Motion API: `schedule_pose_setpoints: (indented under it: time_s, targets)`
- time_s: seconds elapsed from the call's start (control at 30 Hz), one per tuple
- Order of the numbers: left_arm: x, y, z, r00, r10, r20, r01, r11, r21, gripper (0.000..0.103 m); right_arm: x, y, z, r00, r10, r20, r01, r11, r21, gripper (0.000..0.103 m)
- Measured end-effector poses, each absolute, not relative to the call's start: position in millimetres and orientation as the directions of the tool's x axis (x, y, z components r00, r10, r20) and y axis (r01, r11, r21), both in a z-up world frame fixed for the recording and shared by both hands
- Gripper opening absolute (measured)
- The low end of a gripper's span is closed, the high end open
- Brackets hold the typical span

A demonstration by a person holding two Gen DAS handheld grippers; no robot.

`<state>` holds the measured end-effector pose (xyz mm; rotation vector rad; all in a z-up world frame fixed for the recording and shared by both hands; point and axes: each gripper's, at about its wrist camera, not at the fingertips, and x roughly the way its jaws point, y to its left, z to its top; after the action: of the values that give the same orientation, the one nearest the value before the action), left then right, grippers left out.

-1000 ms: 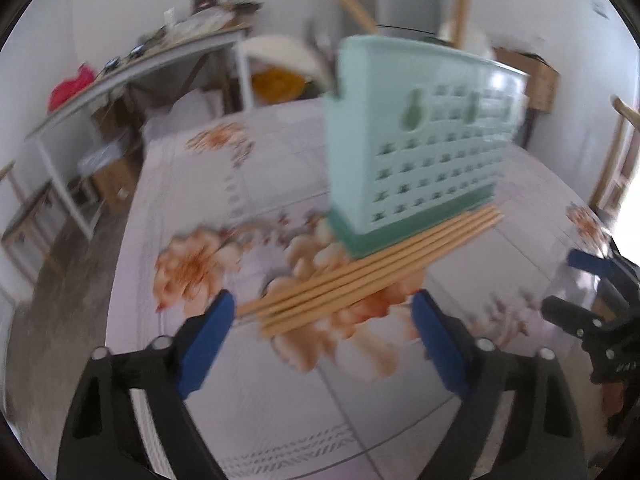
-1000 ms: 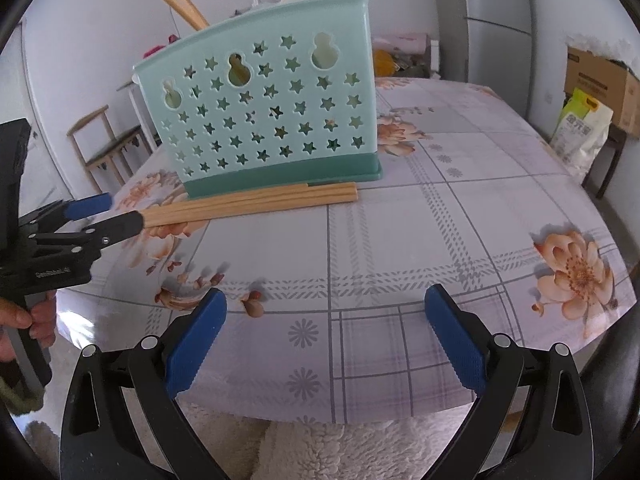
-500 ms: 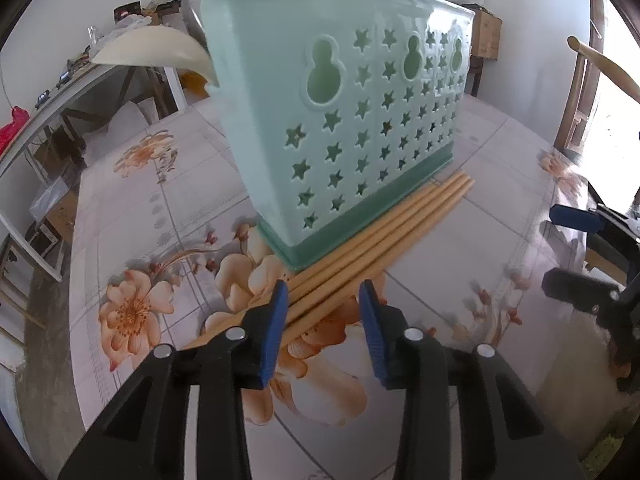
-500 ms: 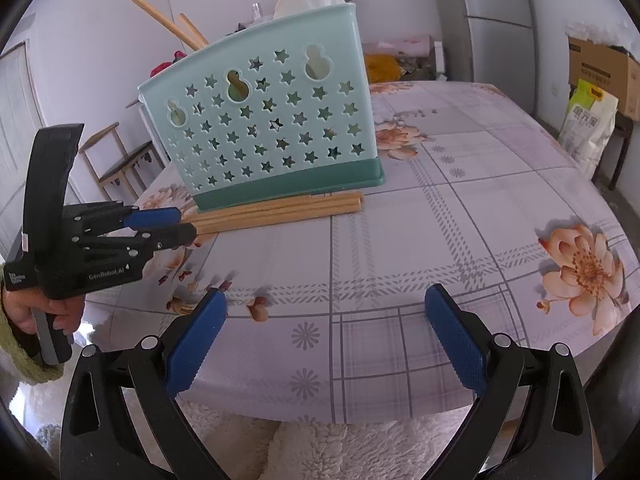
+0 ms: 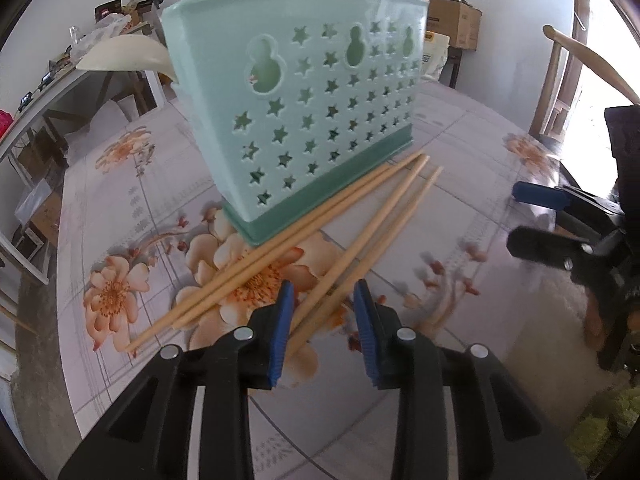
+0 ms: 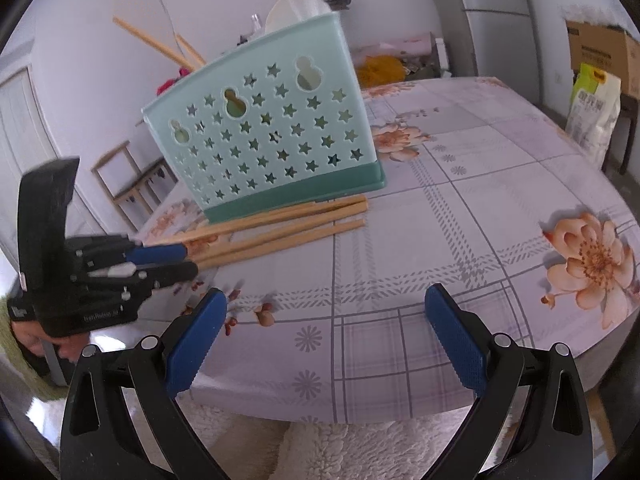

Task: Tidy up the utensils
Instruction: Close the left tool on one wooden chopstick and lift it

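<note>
Left wrist: chopsticks ends behind gripper

A mint holder stands on the floral table, chopsticks lying along its base. The left gripper is closing on their near ends (two sticks fanned aside). The right gripper hangs wide apart.
</note>
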<state>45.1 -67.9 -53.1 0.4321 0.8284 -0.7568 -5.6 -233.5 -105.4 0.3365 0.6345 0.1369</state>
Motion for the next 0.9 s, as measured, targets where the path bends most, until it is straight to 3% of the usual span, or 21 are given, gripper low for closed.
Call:
schedule_pose_setpoints:
  time_s: [0.2,0.43,0.67,0.9]
  targets:
    - [32.2,-69.0,-42.1,0.479,-0.459,-0.748,0.749,0.658,0.076,0.03,-10.5,-244.6,-106.0,0.812,0.282,-0.512,-0.042,0.902,0.43,0.095]
    - [24.9,-90.5,-37.5,0.449,-0.515,-0.73,0.801,0.593,0.075,0.03,-7.0,-233.8,-103.9,0.803,0.227,-0.551,-0.021,0.935,0.355,0.095]
    - [35.3,-113.9,-46.8,0.403,-0.52,-0.754,0.841,0.535,0.08,0.016,-5.8,-235.0,-104.9,0.804,0.231,-0.548,-0.023,0.933,0.359,0.095]
    - [44.8,-124.0,-50.6,0.378,-0.519,-0.766,0.862,0.5,0.087,0.013,-5.9,-236.2,-105.0,0.803,0.223,-0.553,-0.02,0.937,0.349,0.095]
